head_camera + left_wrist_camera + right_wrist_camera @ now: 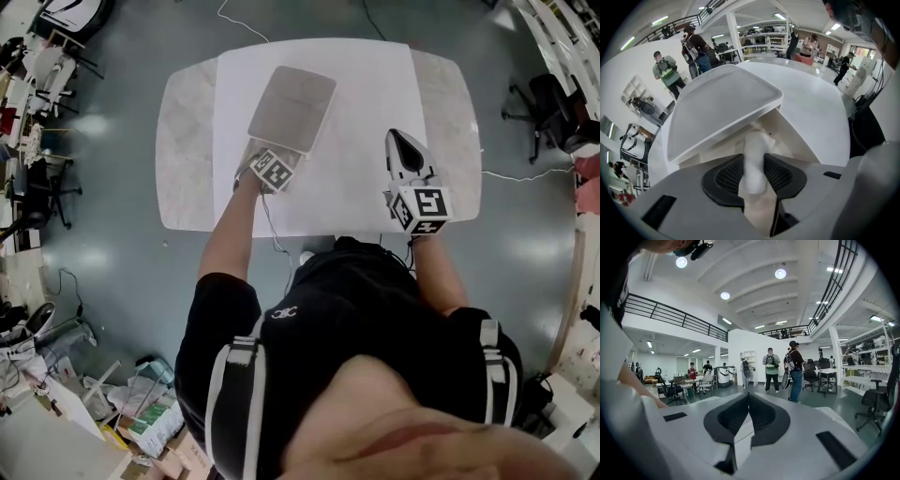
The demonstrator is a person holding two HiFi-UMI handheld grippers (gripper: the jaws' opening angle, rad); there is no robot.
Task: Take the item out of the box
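A flat white box [292,108] lies on the table [187,141] with its lid [722,105] propped up over my left gripper [278,155]. In the left gripper view a soft white roll-shaped item [757,140] lies inside the box and reaches back between the dark pads [724,176]. The left gripper [754,164] stands wide with the item in its gap, and I see no firm squeeze. The right gripper [398,141] rests apart at the table's right, pointing away from me. Its jaws [749,397] are shut on nothing.
A white sheet [375,84] covers the middle of the marble-look table. Office chairs [553,103] stand on the grey floor to the right. Cables trail behind the table. Several people stand far off in the hall [780,366].
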